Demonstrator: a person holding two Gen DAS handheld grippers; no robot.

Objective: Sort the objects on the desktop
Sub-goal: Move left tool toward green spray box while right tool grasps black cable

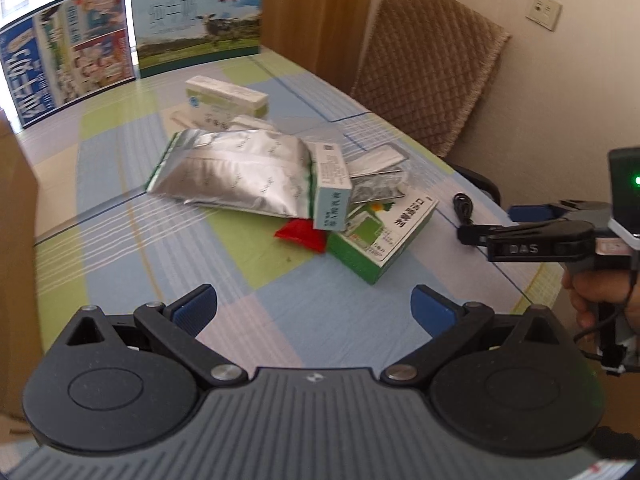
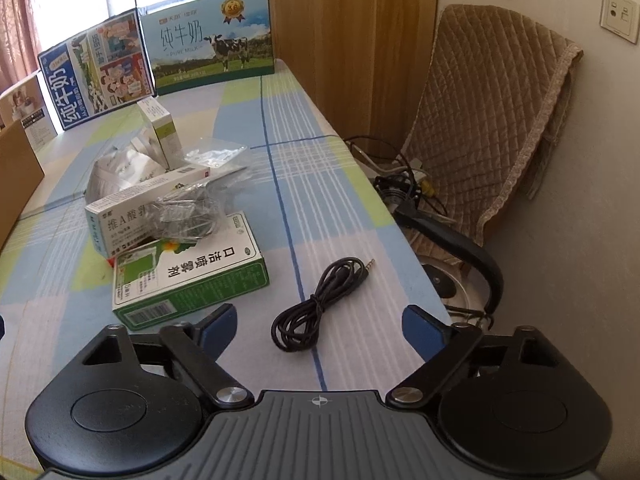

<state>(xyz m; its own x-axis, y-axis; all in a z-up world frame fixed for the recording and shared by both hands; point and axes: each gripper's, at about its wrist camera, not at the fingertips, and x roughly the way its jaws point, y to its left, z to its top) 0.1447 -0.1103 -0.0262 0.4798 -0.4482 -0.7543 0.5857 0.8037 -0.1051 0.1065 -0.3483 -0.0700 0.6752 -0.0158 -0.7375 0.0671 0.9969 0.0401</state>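
Observation:
A pile sits mid-table on the checked cloth (image 1: 132,240): a silver foil pouch (image 1: 232,176), a white-and-teal box (image 1: 330,188), a red packet (image 1: 300,234), clear plastic bags (image 1: 376,176) and a green-and-white spray box (image 1: 380,236). My left gripper (image 1: 314,304) is open over bare cloth in front of the pile. A coiled black audio cable (image 2: 316,304) lies right of the green box (image 2: 188,276). My right gripper (image 2: 320,320) stands open with the coil between its fingers, pads not touching it. From the left wrist, the right gripper (image 1: 490,224) shows at the far right, held by a hand.
Two upright milk cartons (image 2: 212,40) (image 2: 96,72) stand at the table's far end, with a white-green box (image 1: 224,100) before them. A brown cardboard box (image 1: 16,240) borders the left. Beyond the table's right edge are a quilted chair (image 2: 492,120) and tangled cords (image 2: 404,176).

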